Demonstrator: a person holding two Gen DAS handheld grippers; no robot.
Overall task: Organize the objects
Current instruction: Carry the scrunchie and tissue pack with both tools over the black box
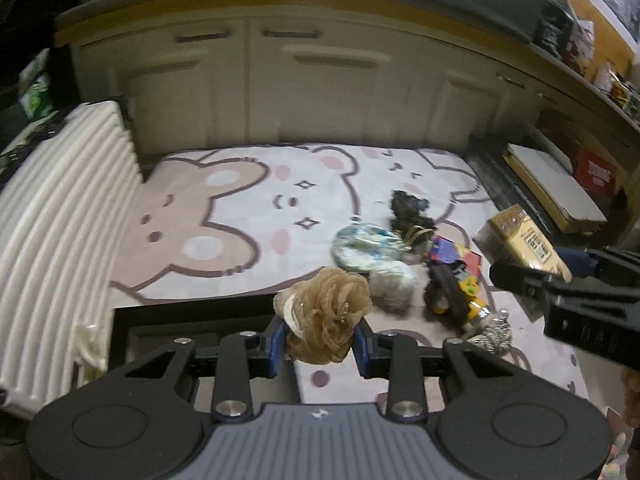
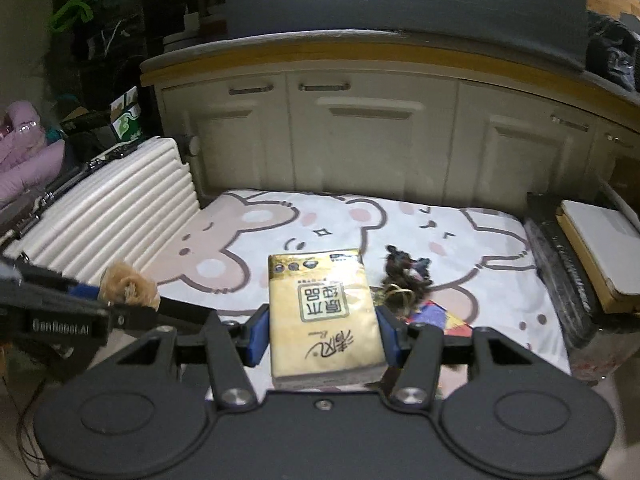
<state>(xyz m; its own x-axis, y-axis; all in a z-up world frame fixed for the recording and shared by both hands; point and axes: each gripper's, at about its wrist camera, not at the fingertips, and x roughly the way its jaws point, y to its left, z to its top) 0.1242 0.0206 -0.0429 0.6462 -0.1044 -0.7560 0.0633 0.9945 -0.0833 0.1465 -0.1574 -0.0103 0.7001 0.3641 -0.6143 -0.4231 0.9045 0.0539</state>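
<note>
Over the bear rug [image 1: 248,208], left gripper [image 1: 320,346] clamps mesh pouf [image 1: 326,320], right gripper [image 2: 322,336] clamps tissue pack [image 2: 322,316].

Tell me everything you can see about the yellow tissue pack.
The tissue pack is a flat, soft-looking rectangular packet in glossy golden-yellow wrap, with dark printed characters and small round icons near its far end. The right gripper holds it by its long sides between blue pads, lifted above the bear-print mat. From the left wrist it shows tilted. Nothing else touches it.
</note>
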